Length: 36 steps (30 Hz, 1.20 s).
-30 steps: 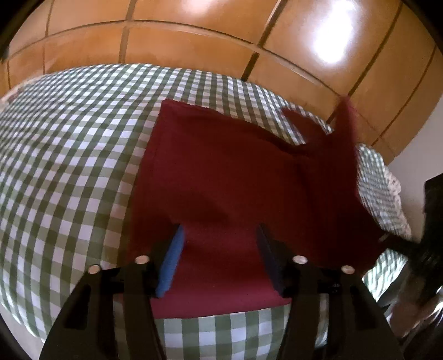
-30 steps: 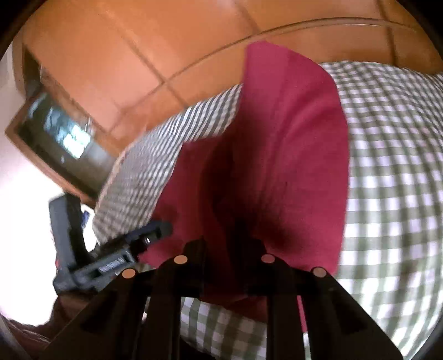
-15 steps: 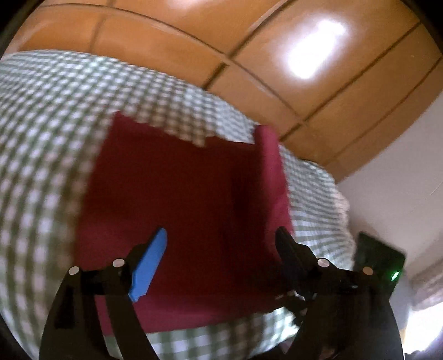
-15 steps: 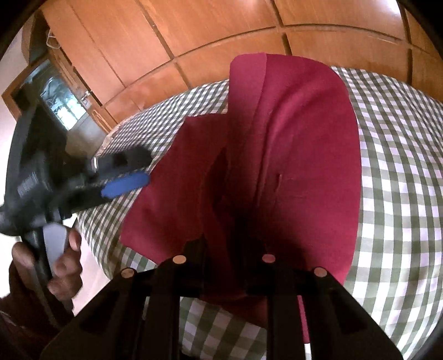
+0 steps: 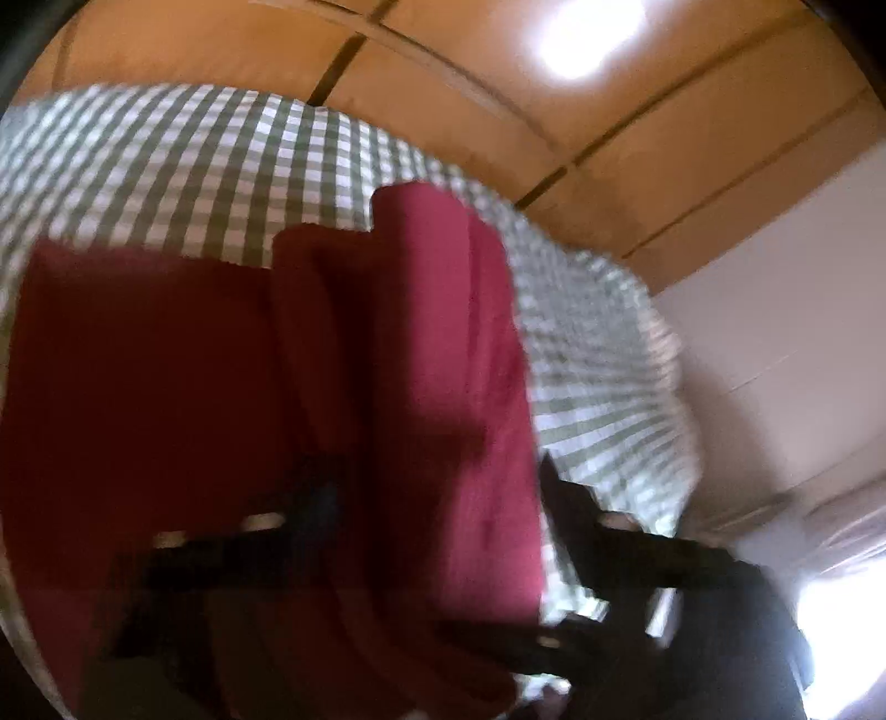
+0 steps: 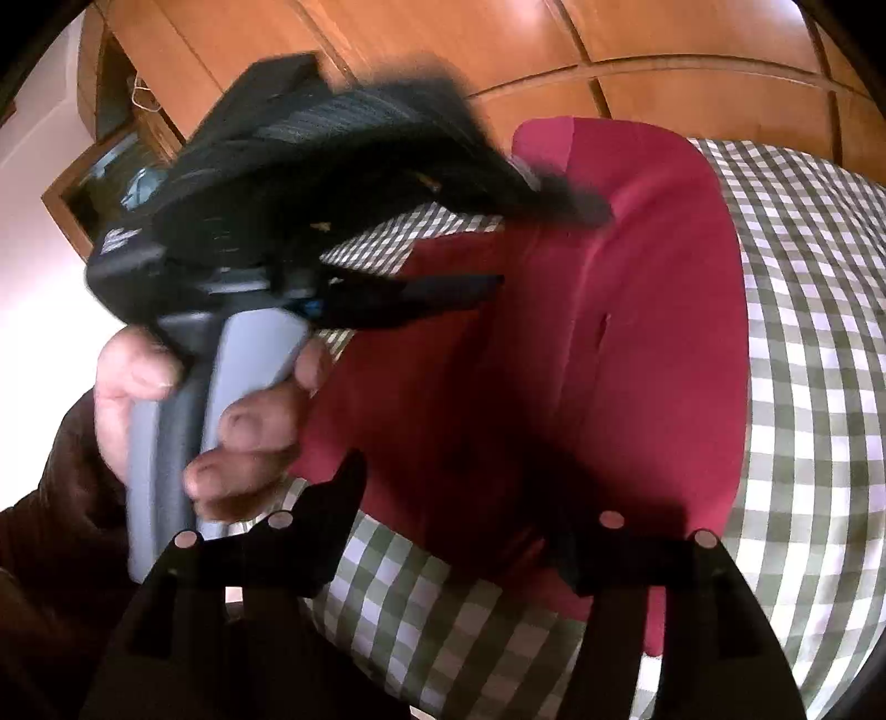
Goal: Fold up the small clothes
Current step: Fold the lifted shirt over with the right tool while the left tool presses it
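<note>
Green-and-white checked cloth (image 6: 819, 387) covers the tabletop; on it lies a half-folded dark red garment (image 6: 637, 343). My right gripper (image 6: 459, 531) has just opened, cloth loose between; my left gripper (image 5: 437, 487), just narrowing, straddles a fold unpinched.

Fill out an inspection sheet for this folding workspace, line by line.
Surface: green-and-white checked cloth covers it.
Job's things: dark red garment lies partly folded, one side turned over the other.
Clutter: nothing seen.
Grippers: right gripper open, jaws just opened, garment edge between them but not pinched; left gripper held in a hand, jaws apart over the garment, just closing, image blurred.
Cables: nothing seen.
Surroundings: wooden panelled wall, white wall.
</note>
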Each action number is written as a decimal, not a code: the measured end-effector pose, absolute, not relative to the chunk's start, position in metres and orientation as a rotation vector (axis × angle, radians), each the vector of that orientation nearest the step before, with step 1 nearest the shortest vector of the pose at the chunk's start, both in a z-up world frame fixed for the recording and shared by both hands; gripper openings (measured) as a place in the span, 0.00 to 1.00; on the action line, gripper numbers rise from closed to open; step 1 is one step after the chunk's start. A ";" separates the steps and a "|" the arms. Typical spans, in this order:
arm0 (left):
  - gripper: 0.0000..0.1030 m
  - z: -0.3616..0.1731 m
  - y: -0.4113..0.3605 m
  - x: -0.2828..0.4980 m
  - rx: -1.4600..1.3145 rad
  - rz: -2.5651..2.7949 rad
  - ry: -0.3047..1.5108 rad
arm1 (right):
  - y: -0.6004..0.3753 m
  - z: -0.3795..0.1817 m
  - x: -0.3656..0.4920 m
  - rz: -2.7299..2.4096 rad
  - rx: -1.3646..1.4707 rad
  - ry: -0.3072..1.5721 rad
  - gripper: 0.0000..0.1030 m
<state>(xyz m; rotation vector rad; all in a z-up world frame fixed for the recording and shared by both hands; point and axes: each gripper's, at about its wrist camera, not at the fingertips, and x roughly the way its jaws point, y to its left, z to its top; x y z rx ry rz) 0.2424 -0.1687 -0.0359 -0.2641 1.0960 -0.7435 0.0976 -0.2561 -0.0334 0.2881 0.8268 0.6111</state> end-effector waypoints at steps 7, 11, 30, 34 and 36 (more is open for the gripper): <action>0.27 -0.043 -0.171 0.242 -0.275 -0.731 1.097 | -0.305 -0.021 0.078 0.636 0.361 0.798 0.67; 0.61 -0.046 -0.142 0.243 -0.366 -0.717 1.102 | -0.342 -0.018 0.072 0.542 0.409 0.771 0.70; 0.69 -0.057 -0.139 0.236 -0.437 -0.804 1.197 | -0.331 -0.045 0.091 0.424 0.379 0.859 0.70; 0.38 -0.047 -0.158 0.227 -0.305 -0.770 1.133 | -0.317 -0.047 0.093 0.404 0.313 0.860 0.70; 0.31 -0.043 -0.159 0.227 -0.283 -0.755 1.110 | -0.316 -0.046 0.092 0.381 0.291 0.848 0.70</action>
